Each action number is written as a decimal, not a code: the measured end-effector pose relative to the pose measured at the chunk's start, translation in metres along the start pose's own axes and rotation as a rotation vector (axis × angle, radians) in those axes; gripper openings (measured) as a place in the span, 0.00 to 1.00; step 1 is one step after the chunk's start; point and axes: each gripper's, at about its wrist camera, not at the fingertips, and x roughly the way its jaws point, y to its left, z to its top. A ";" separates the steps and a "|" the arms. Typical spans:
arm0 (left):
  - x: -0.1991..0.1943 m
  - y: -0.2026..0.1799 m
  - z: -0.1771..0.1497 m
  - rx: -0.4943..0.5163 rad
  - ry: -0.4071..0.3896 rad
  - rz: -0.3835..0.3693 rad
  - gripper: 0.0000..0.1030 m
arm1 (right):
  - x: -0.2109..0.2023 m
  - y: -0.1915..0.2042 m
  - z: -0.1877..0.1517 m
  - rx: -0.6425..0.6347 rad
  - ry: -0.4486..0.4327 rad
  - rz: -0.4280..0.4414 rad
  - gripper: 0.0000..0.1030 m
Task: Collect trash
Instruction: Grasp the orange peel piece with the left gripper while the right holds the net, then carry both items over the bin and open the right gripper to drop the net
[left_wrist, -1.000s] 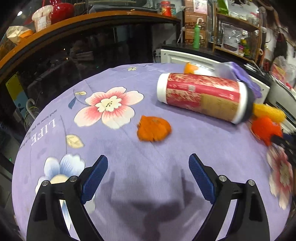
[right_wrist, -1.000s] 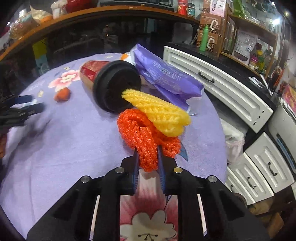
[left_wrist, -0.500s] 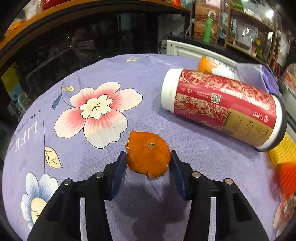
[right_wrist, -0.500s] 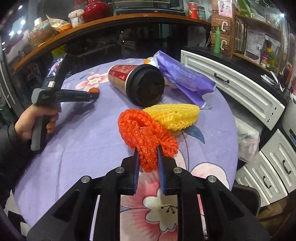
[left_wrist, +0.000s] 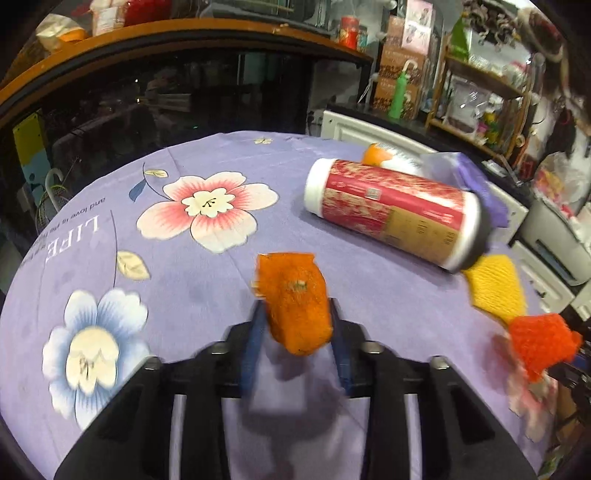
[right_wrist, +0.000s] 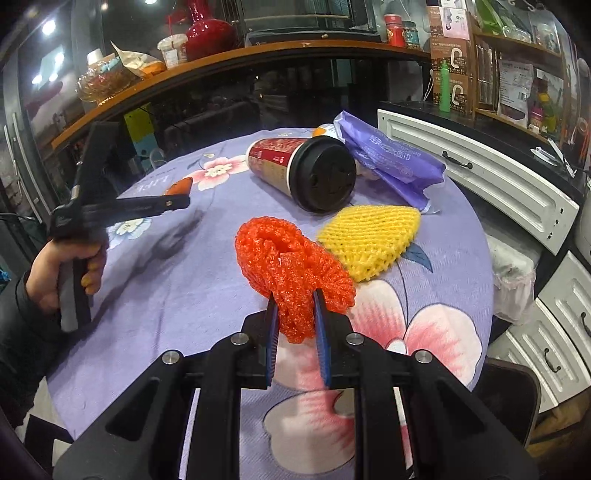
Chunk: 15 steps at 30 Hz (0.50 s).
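Note:
A piece of orange peel hangs just above the purple flowered tablecloth, between the blue pads of my left gripper. Its jaws are closing and press on the peel. From the right wrist view the left gripper shows at the left, in a person's hand. My right gripper is shut on a red foam fruit net. A yellow foam net lies on the cloth beside it. Behind lie a red paper cup with a black lid on its side and a purple plastic bag.
White drawer fronts run along the table's right side, with a pale plastic bag in the gap between. A dark glass counter with a wooden top curves behind the table. Open cloth lies at the left of the table.
My left gripper moved forward to the orange peel, closed around it and lifted it off the cloth. My right gripper carried the red net back from the cup; the yellow net stayed on the table.

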 end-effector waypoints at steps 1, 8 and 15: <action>-0.009 -0.003 -0.004 0.001 -0.015 -0.006 0.26 | -0.002 0.002 -0.002 0.001 -0.002 0.001 0.18; -0.060 -0.030 -0.031 0.016 -0.097 -0.062 0.23 | -0.026 0.006 -0.020 0.014 -0.025 0.019 0.18; -0.091 -0.081 -0.059 0.090 -0.125 -0.137 0.22 | -0.060 0.001 -0.044 0.033 -0.049 0.010 0.18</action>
